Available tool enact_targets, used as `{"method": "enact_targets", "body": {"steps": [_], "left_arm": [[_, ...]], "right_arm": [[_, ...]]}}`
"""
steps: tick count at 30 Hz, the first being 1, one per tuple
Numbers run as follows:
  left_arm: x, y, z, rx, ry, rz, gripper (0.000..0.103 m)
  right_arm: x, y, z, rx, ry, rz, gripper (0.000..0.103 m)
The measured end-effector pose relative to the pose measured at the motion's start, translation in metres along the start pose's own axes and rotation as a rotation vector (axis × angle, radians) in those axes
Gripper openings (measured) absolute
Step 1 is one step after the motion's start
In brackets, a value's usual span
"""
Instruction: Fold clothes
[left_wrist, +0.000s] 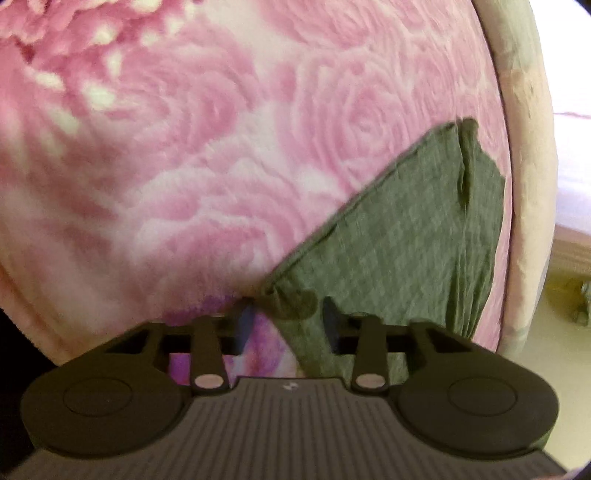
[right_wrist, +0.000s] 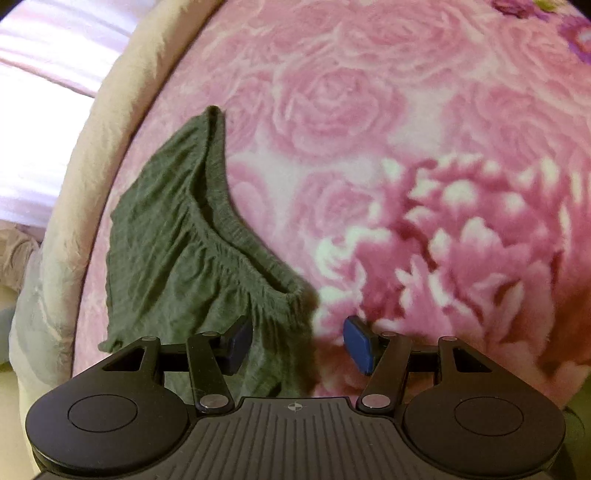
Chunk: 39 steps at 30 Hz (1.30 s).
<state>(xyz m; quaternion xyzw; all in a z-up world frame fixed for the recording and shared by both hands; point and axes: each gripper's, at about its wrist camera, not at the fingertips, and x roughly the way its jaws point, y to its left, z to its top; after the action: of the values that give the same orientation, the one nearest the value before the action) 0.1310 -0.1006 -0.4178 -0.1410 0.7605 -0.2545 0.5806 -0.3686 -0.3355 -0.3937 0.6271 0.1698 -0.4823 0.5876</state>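
Covering the bed, a pink rose-patterned blanket (right_wrist: 369, 110).

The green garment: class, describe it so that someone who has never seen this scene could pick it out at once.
Start from the pink rose-patterned blanket that covers the whole surface. Near its pale cream border lies the green garment, with a gathered elastic waistband along one edge. It is the only dull green, finely checked cloth against all that pink.
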Motion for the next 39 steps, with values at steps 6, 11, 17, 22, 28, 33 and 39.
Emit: {"method": "enact_targets", "body": {"steps": [6,11,17,22,28,33,39], "left_arm": [[-0.014,-0.018,-0.001,0.226,-0.045,-0.011,0.000],[-0.015,-0.022,-0.008,0.387,-0.024,0.077,0.001],[-0.022,-0.030,-0.012,0.497,-0.049,0.222,0.009],[-0.035,-0.057,-0.018,0.729,-0.143,0.233,0.011],[0.008,-0.068,-0.032,0.837,-0.057,0.251,0.015],[-0.005,-0.066,-0.041,0.880,0.005,0.340,0.017],[-0.061,-0.081,-0.044,0.935,0.038,0.420,0.023]], "right_arm": [[0.005,0.012,-0.001,-0.108,0.012,-0.070,0.006],[-0.006,0.017,-0.012,-0.166,-0.014,-0.131,0.005],[-0.006,0.018,-0.013,-0.156,0.014,-0.191,0.031],[-0.029,0.061,-0.029,-0.499,-0.138,-0.320,0.070],[0.000,0.088,-0.080,-0.807,-0.074,-0.267,0.070],[0.011,0.069,-0.102,-0.757,0.080,-0.407,0.070],[-0.045,0.080,-0.113,-0.615,0.114,-0.437,0.070]]}}
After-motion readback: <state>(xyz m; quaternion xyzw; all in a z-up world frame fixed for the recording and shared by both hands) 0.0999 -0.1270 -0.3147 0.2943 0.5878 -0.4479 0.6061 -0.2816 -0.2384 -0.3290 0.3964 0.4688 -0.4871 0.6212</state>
